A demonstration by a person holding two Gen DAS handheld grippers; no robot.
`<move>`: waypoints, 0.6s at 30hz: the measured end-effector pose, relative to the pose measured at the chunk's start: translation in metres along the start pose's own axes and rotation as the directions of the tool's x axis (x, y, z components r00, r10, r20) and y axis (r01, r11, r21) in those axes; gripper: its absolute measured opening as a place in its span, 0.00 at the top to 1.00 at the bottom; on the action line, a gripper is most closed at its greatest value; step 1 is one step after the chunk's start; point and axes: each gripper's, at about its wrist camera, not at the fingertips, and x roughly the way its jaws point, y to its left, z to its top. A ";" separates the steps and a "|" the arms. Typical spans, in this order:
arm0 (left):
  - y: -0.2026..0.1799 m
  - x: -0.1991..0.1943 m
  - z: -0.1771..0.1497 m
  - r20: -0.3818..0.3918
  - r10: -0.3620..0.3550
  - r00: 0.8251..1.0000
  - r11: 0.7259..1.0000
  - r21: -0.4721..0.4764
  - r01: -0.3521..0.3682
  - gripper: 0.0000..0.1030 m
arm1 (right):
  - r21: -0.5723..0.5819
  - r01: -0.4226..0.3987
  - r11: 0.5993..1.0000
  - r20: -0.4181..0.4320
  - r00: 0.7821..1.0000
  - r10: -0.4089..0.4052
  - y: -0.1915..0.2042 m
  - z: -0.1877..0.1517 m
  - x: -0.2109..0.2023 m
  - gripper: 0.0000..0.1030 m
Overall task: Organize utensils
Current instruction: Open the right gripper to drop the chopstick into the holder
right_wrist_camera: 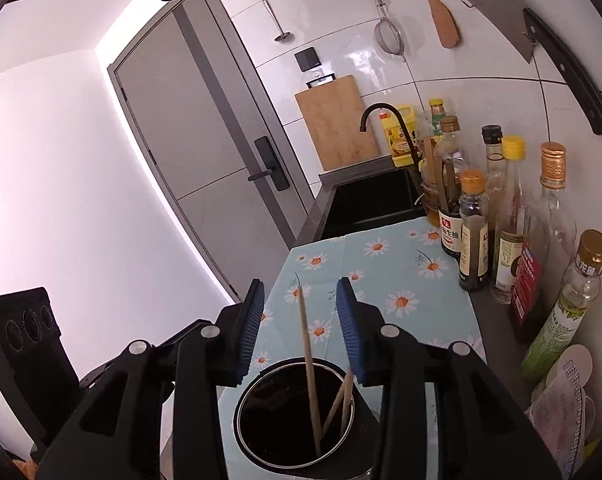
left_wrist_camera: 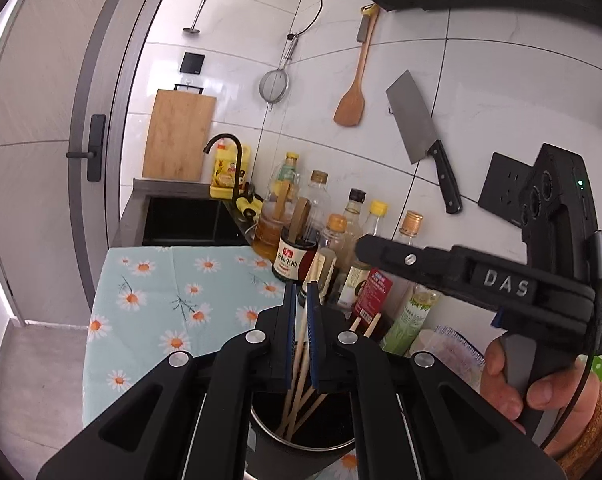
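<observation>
Two claws over holder (right_wrist_camera: 301, 412) rim, right claw (right_wrist_camera: 301, 300) parted

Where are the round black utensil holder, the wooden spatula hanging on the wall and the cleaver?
Round black utensil holder (right_wrist_camera: 248, 438): right wrist view, steel rim.
Wooden spatula (left_wrist_camera: 350, 109): left wrist view, blade.
Cleaver (left_wrist_camera: 411, 120): left wrist view, steel blade.

Ahead of the jaws a daisy-print cloth (right_wrist_camera: 381, 280) covers the counter, and beyond it lies a dark sink (right_wrist_camera: 377, 200) with a black tap (right_wrist_camera: 385, 114). To the jaws' right stands a row of sauce bottles (right_wrist_camera: 477, 232). High on the tiled wall (left_wrist_camera: 481, 92) hang a cutting board (left_wrist_camera: 179, 136), strainer (left_wrist_camera: 275, 86), wooden spatula (left_wrist_camera: 351, 106) and cleaver (left_wrist_camera: 419, 128).
</observation>
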 end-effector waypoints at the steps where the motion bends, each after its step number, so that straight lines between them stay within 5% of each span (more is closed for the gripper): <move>1: 0.002 0.000 -0.001 -0.003 0.000 1.000 1.000 -0.010 0.000 0.95 | 0.014 -0.005 1.000 -0.002 1.000 0.005 -0.003 0.000 -0.002 0.63; 3: 0.007 -0.003 0.000 0.002 0.011 1.000 1.000 -0.026 -0.011 0.89 | 0.030 -0.006 1.000 0.002 1.000 0.006 -0.006 0.002 -0.007 0.63; 5: 0.009 -0.006 0.002 0.002 0.012 1.000 0.999 -0.041 -0.012 0.68 | 0.038 -0.006 0.999 0.011 1.000 0.005 -0.007 0.004 -0.014 0.63; 18: 0.009 -0.055 0.013 -0.031 0.029 0.999 0.998 -0.050 -0.030 0.67 | 0.110 -0.021 0.994 -0.011 1.000 0.022 0.004 0.002 -0.071 0.56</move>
